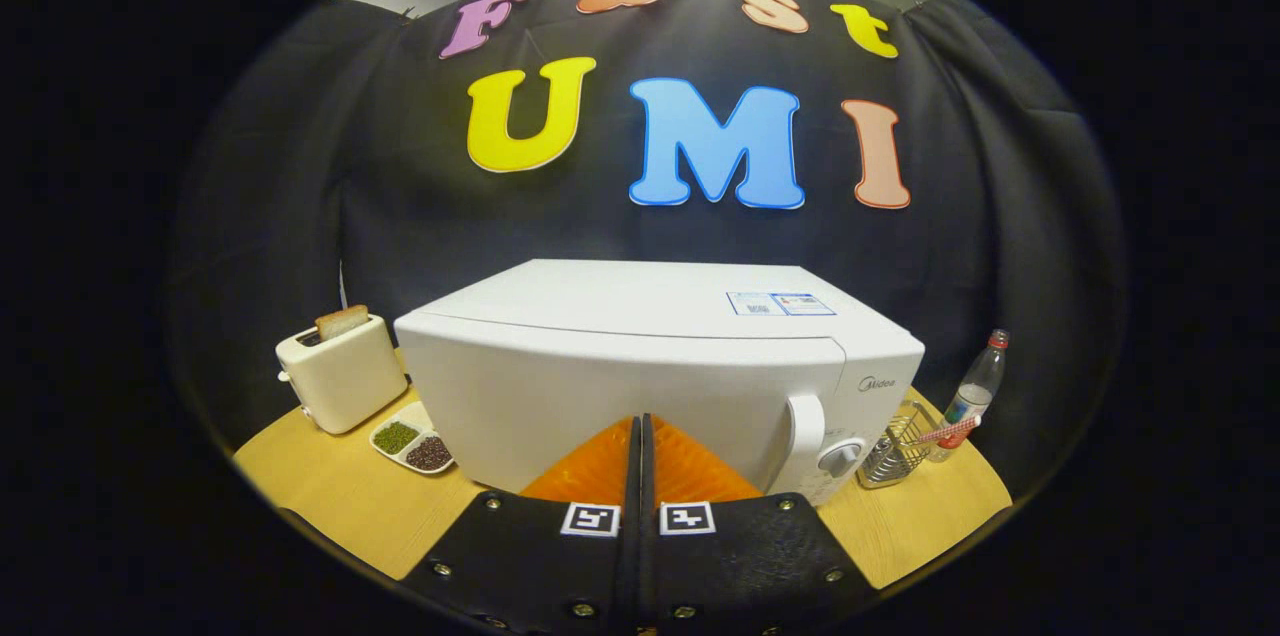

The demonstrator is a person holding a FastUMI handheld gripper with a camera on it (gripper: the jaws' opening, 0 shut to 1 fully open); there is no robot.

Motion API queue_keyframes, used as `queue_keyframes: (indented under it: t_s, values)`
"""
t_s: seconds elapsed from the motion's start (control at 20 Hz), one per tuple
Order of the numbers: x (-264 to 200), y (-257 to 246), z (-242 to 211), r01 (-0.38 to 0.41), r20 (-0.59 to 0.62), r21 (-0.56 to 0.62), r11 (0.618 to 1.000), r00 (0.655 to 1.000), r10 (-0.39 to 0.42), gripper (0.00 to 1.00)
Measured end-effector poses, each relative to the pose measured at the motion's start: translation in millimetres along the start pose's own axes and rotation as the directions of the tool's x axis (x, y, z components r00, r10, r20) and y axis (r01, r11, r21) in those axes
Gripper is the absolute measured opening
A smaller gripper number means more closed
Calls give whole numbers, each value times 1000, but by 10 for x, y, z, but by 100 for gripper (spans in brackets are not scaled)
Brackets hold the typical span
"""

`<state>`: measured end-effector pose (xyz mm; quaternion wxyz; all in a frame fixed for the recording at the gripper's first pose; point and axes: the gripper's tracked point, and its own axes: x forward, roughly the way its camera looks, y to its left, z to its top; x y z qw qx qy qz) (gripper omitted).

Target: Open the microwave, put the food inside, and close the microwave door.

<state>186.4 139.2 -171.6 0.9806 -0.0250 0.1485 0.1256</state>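
**Fingers shut, parked in front of the microwave, door not open yet**

Near to far, quick rundown:

Gripper [640, 436] is pressed closed, fingers flat against each other w/ nothing between them. Prob held that way bc there's nothing to carry yet; first job is the door. It's pointing straight and level at the microwave [640, 366], tips aimed around the middle of the door front, looking slightly down over the top. Can't tell if the tips touch the door or just sit close.

Microwave sits square on the bench [920, 516], door closed. Handle [803, 431] is a vertical bar to the right of the fingers, w/ a dial [840, 456] just beside it. So imo the gripper needs to slide right and open up to hook that handle.

Left of the microwave: a two-part dish [412, 443], green stuff in one half, dark stuff in the other. Likely the food, but that's a guess. Behind it a toaster [340, 371] w/ bread [342, 321] sticking up.

Right side: wire rack [893, 461], then a bottle [975, 396] further back.
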Motion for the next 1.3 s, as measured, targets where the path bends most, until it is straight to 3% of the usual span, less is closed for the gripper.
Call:
queue_keyframes:
  t_s: [0.7,0.8,0.85,1.0,1.3]
  values:
    - [-1386,240,276,34,124,-1,999,992,-33,1]
    - [-1553,272,270,29,145,4,1000,989,-29,14]
    - [-1633,293,251,23,151,10,1000,988,-24,45]
    - [-1834,284,225,31,168,20,999,985,-34,99]
    - [-2011,332,299,23,189,26,999,982,-27,97]
